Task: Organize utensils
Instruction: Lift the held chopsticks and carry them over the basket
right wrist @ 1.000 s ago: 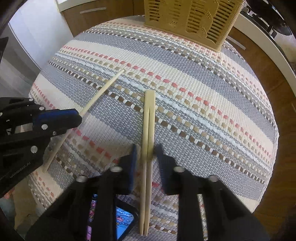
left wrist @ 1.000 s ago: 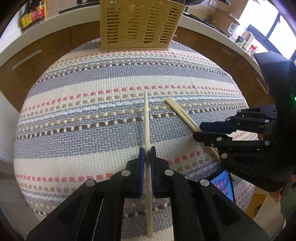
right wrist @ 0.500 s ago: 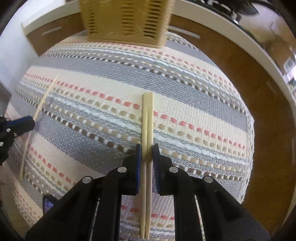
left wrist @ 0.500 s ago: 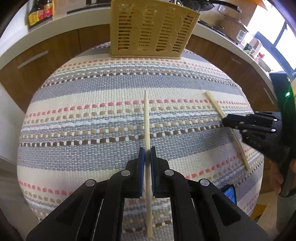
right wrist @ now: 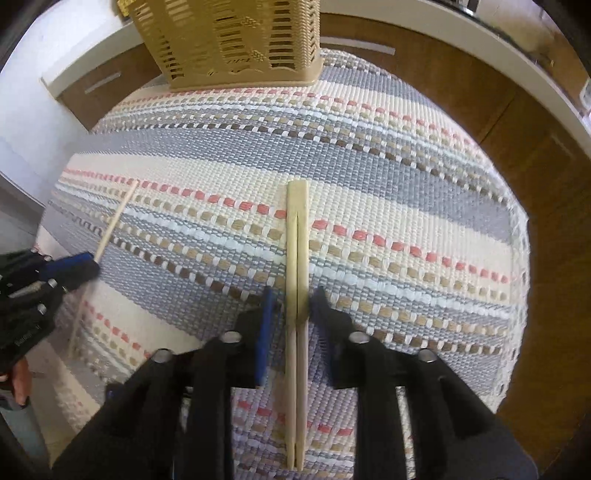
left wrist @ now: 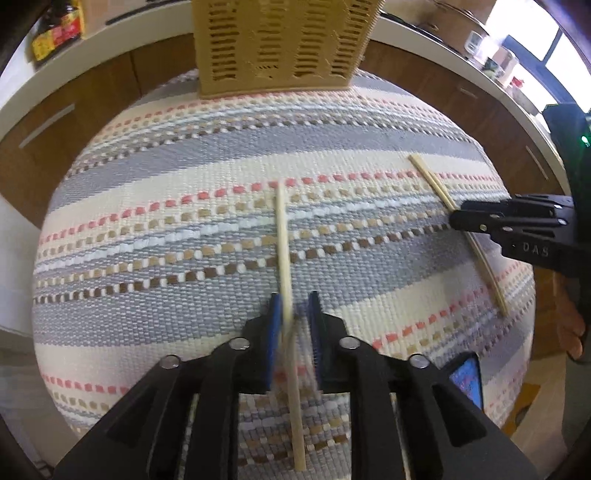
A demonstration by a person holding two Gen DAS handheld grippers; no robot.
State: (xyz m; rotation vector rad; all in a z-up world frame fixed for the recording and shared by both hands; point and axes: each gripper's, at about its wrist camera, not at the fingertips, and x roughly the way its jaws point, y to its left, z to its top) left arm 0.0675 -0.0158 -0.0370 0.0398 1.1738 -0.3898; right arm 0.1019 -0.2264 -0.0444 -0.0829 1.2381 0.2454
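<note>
**Woven striped mat, two grippers, chopsticks released**

Woven mat [left wrist: 221, 206] in grey, cream, pink and brown bands, spread over a table. Beyond it, brown cabinets [left wrist: 96, 110] under a white counter [right wrist: 461, 33], curved by the fisheye lens. At the mat's far edge, upright, a tan slotted basket [left wrist: 280, 44].

Left wrist view: left gripper [left wrist: 293, 332], jaws just opened, blue pads apart; single chopstick [left wrist: 282, 236] between them, close against the left pad, blurred there, contact unclear, running away toward the basket. Off to the right, right gripper [left wrist: 458, 219] seen side-on above the chopstick pair [left wrist: 436, 184], which appears here as one pale strip. Also only in this view: dark bottle [left wrist: 55, 29] on the counter at far left, phone screen [left wrist: 467, 380] at the mat's near right edge, window light and jars at upper right.

Right wrist view: pair resolved as two sticks joined at the far end, flat on the mat, between jaws just opened, clear of both pads. At left, left gripper with the single chopstick passing under its blue pad; below it, part of a hand [right wrist: 18, 380].
</note>
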